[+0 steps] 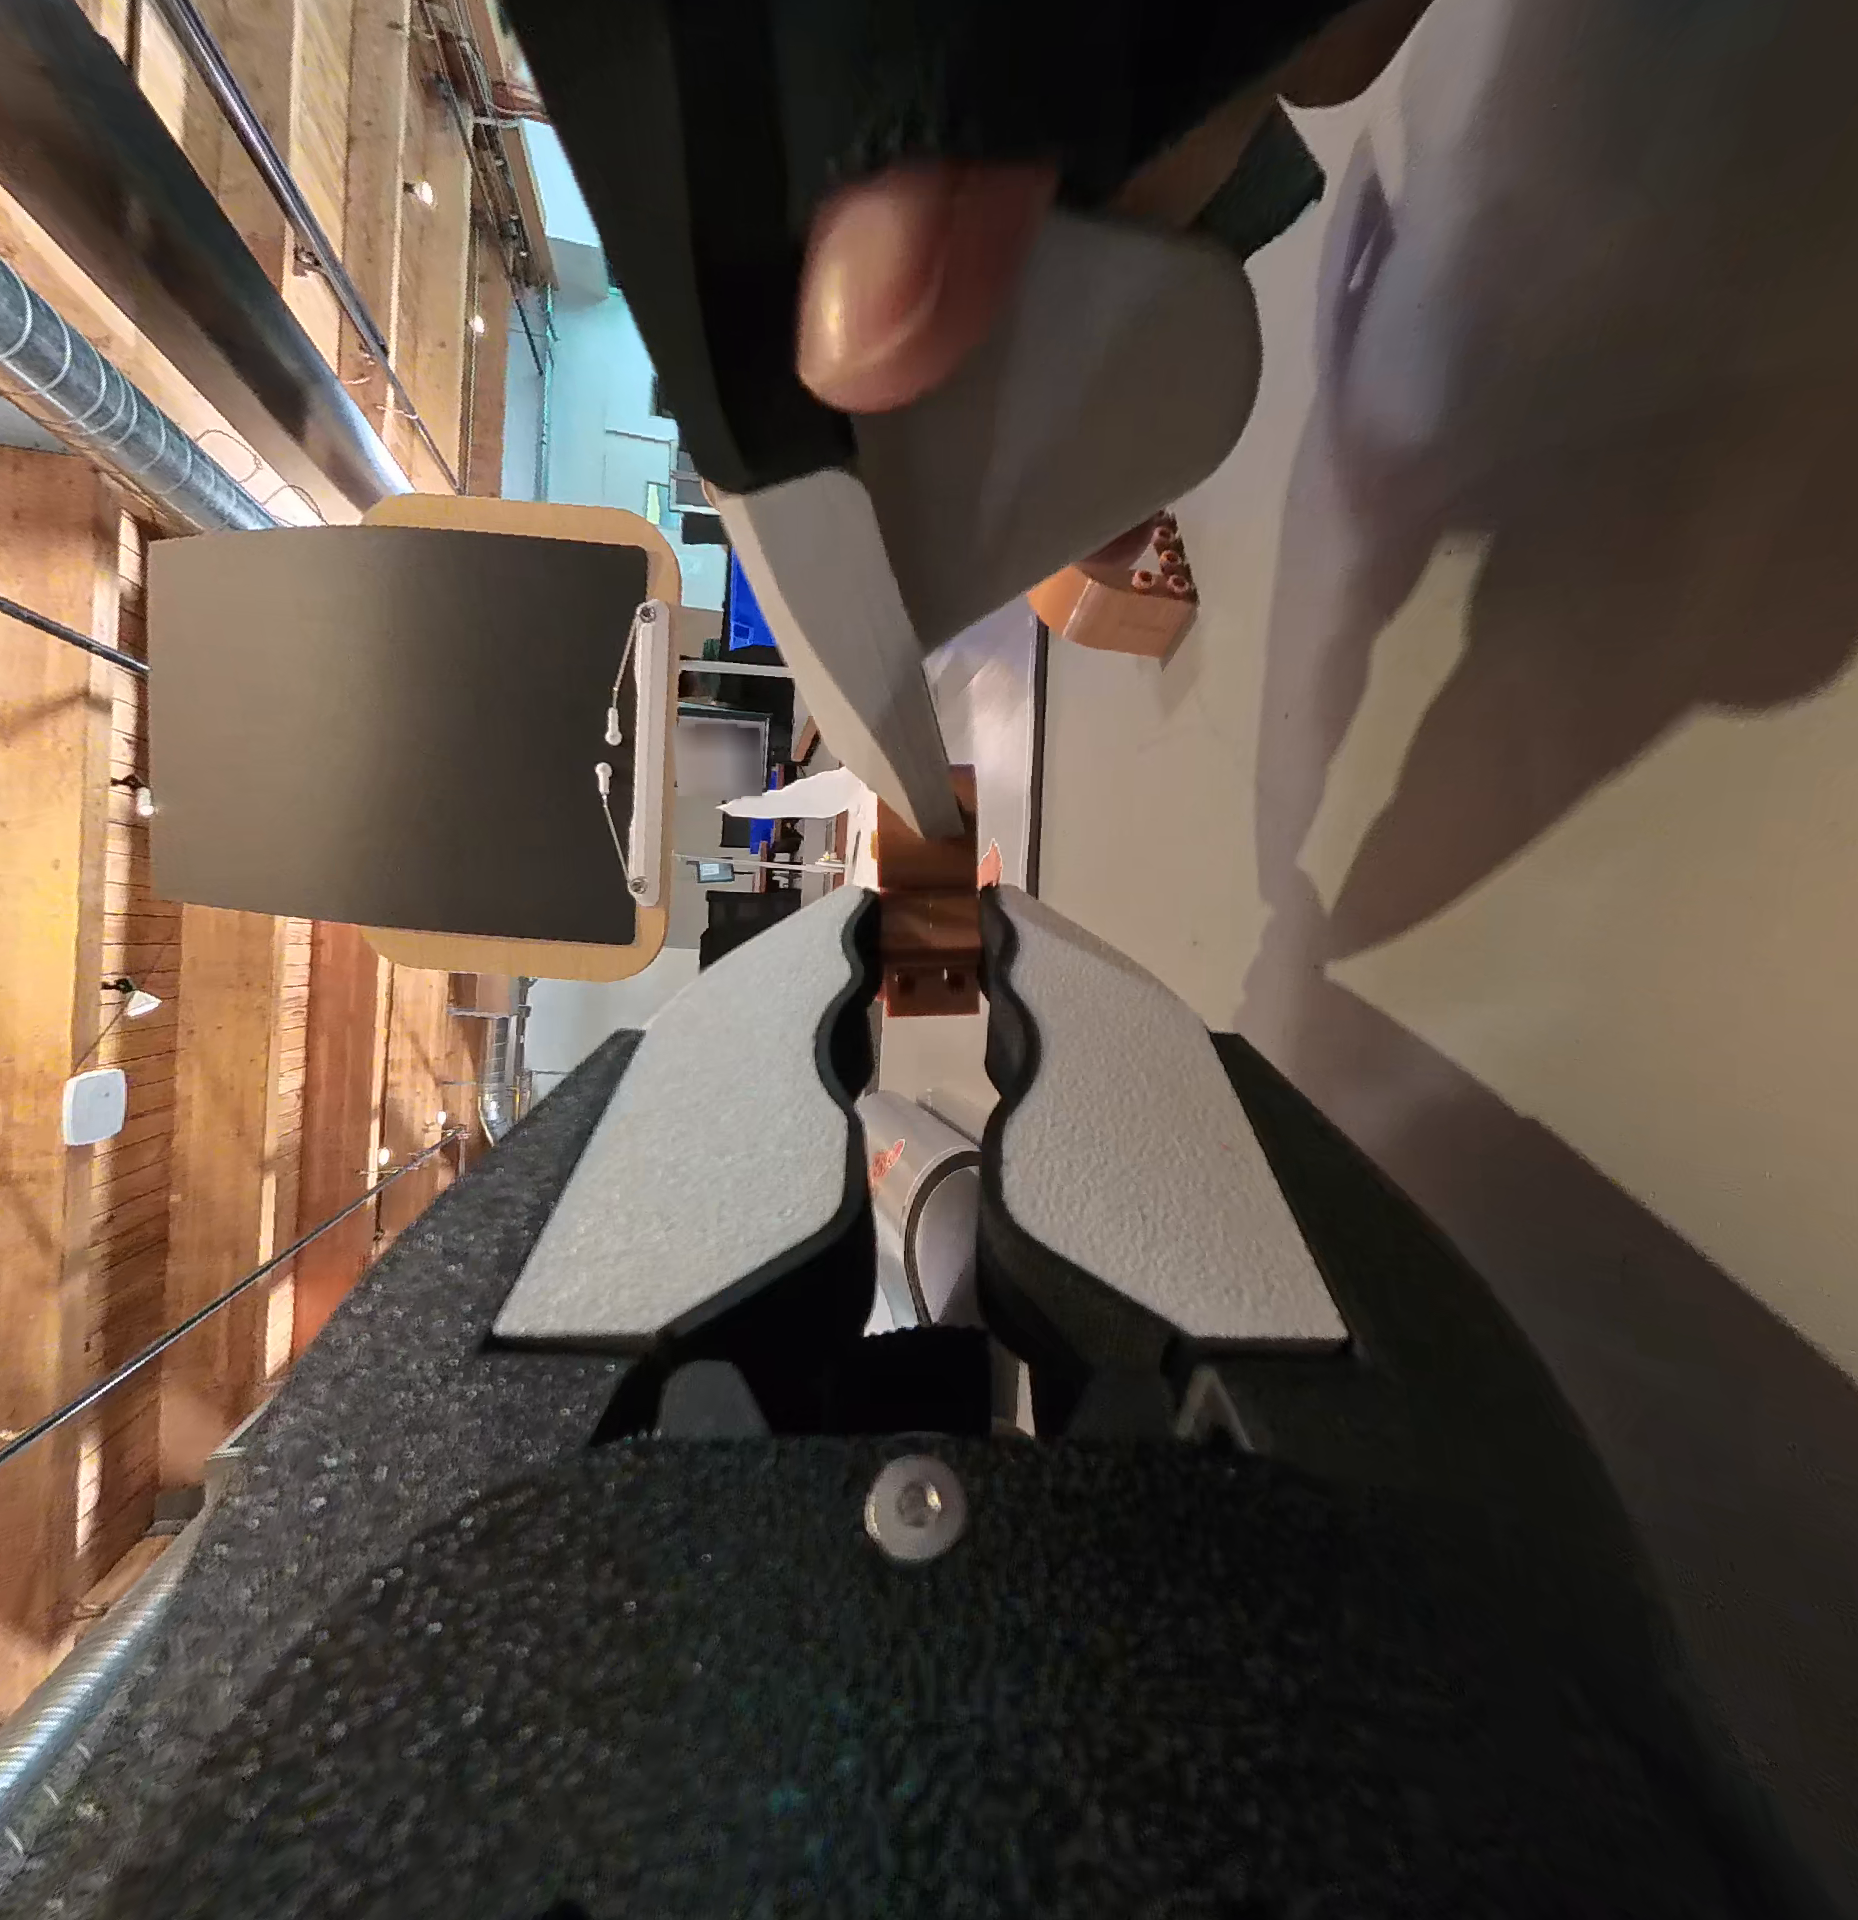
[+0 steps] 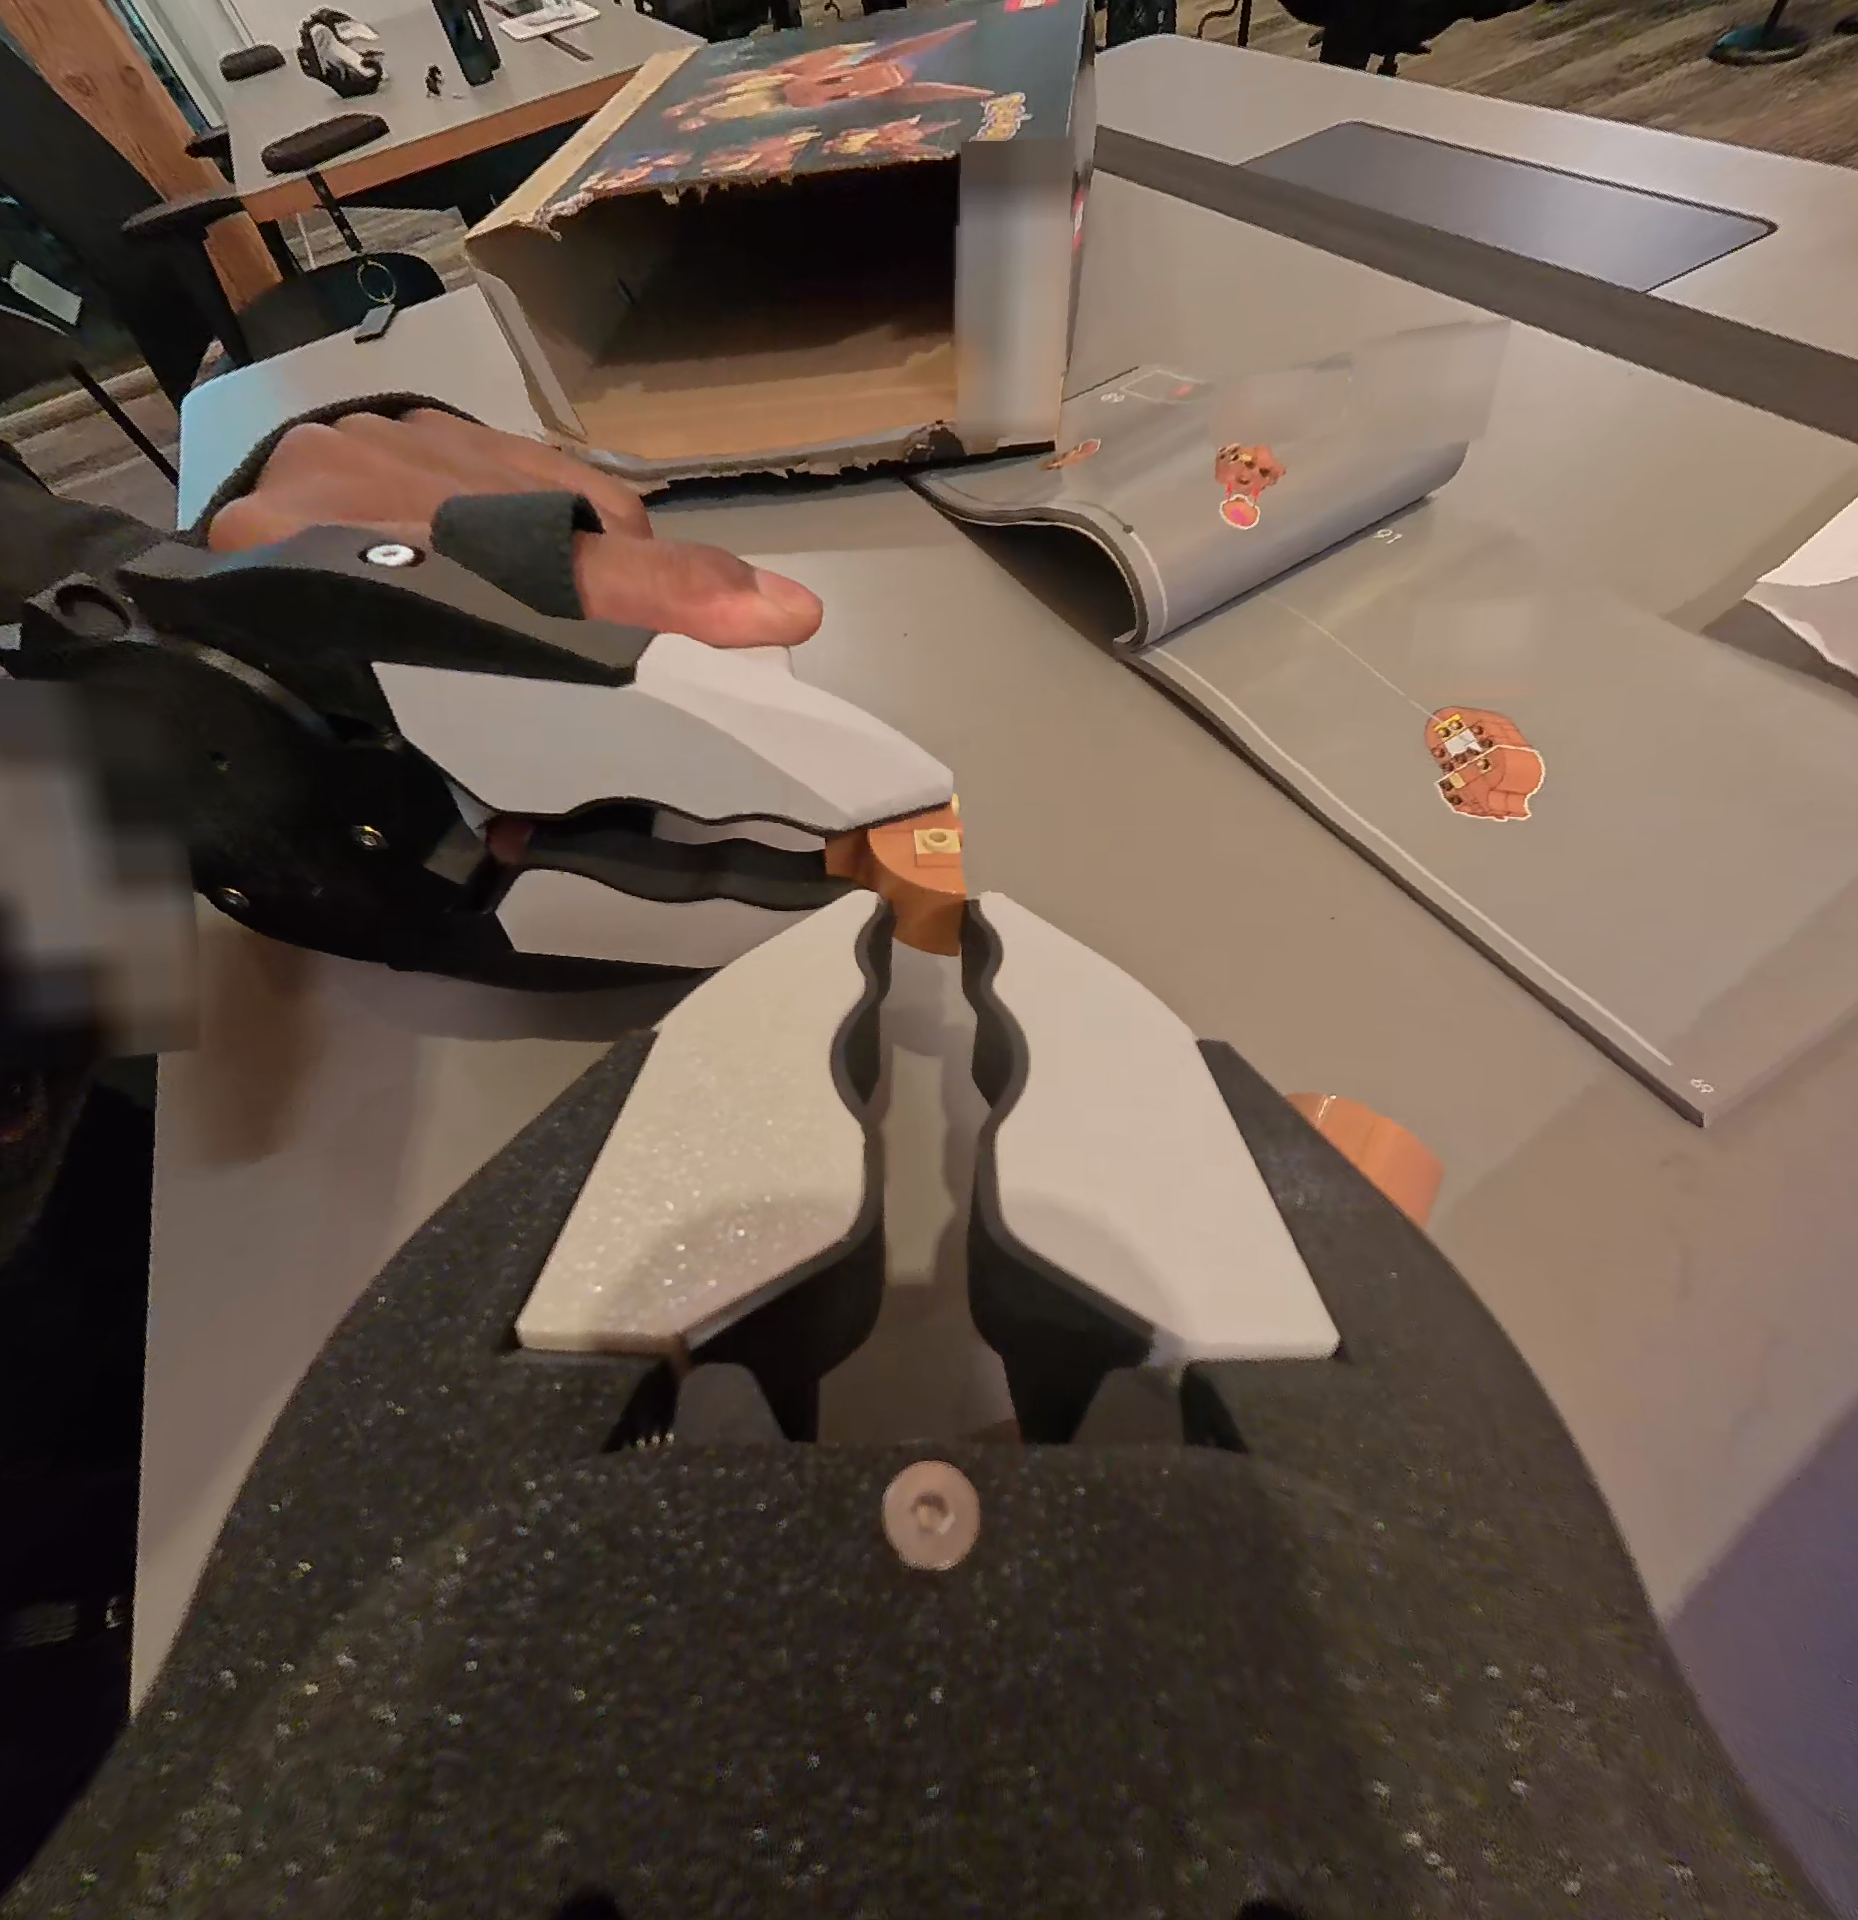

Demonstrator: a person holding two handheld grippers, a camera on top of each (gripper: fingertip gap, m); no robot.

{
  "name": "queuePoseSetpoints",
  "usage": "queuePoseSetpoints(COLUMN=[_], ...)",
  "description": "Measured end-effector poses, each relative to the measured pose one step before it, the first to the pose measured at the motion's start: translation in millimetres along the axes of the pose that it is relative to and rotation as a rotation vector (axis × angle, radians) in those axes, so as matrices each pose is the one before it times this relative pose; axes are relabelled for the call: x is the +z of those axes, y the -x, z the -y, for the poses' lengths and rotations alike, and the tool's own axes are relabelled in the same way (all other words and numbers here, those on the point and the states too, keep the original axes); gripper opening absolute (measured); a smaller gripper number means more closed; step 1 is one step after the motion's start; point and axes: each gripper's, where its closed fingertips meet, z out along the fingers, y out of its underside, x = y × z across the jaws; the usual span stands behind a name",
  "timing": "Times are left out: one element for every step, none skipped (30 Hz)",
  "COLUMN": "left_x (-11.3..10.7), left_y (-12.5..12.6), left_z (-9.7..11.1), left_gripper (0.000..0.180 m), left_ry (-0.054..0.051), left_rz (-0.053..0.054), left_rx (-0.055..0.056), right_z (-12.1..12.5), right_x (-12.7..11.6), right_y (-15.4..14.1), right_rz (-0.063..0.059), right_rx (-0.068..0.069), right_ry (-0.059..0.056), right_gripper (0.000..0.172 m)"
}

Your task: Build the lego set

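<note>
Both grippers grip the same small brown brick assembly (image 2: 909, 883), which is held in the air above the grey tabletop (image 2: 1164, 935), near the middle of the scene.

The left gripper (image 1: 930, 935) has its fingers nearly closed, with both black pads pressed against opposite sides of the assembly. The right gripper (image 2: 925, 920) is likewise nearly closed, and its fingertips clamp the near, rounded end of the same piece. In the right wrist view the left gripper enters from the left, with a person's hand (image 2: 509, 520) on top of it.

The assembly appears light, rigid and smooth-sided, with a small tan stud plate (image 2: 937, 842) on its upper face. Hard plastic may slip under a slanted grip, so flat opposite faces are the better place to take hold. Pressed joints can separate if twisted.

Beyond it lie a torn cardboard box (image 2: 779, 312) and an open instruction booklet (image 2: 1424, 790). Another brown piece (image 2: 1372, 1143) sits to the near right, partly hidden; its shape cannot be made out.
</note>
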Motion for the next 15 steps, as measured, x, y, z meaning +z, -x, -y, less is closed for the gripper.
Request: queuePoseSetpoints(left_x=[-0.03,-0.04,0.01,0.04,0.05,0.25,0.25,0.42,0.87,1.22,0.94,0.11,-0.65,-0.58,-0.46], left_y=[-0.29,-0.37,-0.40,-0.10,0.01,0.32,1.92,2.09,1.10,-0.08,-0.78,0.39,1.05,0.56,0.07], left_z=[-0.02,0.00,-0.02,-0.06,-0.01,-0.03,-0.30,0.03,-0.14,-0.68,-0.35,0.61,1.12,-0.06,-0.66], left_gripper=[0.017,0.017,0.017,0.017,0.017,0.017,0.017,0.017,0.017,0.017,0.017,0.019,0.023,0.027,0.029], left_ry=[0.0007,0.0002,-0.0006,0.0001,-0.0017,-0.0045,-0.0075,-0.0105,-0.0082,-0.0044,-0.0104,-0.0205,-0.0259,-0.0163,-0.0118], left_rz=[-0.0004,0.0015,-0.0011,0.0001,0.0013,-0.0013,0.0032,-0.0005,-0.0080,-0.0145,-0.0211,-0.0171,-0.0163,-0.0239,-0.0238], left_rx=[0.0055,0.0081,0.0006,0.0024,0.0017,-0.0060,-0.0117,-0.0219,-0.0298,-0.0361,-0.0477,-0.0477,-0.0500,-0.0491,-0.0406], right_z=[-0.31,-0.30,-0.24,-0.06,0.26,1.18,2.29,2.19,1.30,0.97,0.76,-0.21,-0.70,-0.25,0.19], right_x=[0.21,0.16,0.10,-0.04,-0.14,-0.36,-0.75,-1.02,-0.72,-0.34,-0.15,0.35,0.44,0.44,0.35], right_y=[-0.03,0.03,-0.05,-0.02,-0.07,-0.18,-0.14,-0.26,-0.40,-0.25,0.17,0.17,-0.30,0.30,0.82], right_rz=[-0.0004,-0.0001,0.0002,0.0007,0.0017,0.0029,0.0039,0.0045,0.0042,0.0055,0.0073,0.0050,-0.0001,0.0038,0.0082], right_rx=[0.0000,-0.0005,0.0002,-0.0009,-0.0036,-0.0052,-0.0051,-0.0058,-0.0060,-0.0043,-0.0063,-0.0105,-0.0116,-0.0111,-0.0071], right_ry=[0.0018,0.0014,0.0008,-0.0006,-0.0022,-0.0089,-0.0150,-0.0114,-0.0076,-0.0069,-0.0077,-0.0032,-0.0015,-0.0049,-0.0071], right_gripper=[0.012,0.012,0.012,0.012,0.012,0.012,0.012,0.012,0.012,0.011,0.011,0.010,0.010,0.010,0.010])
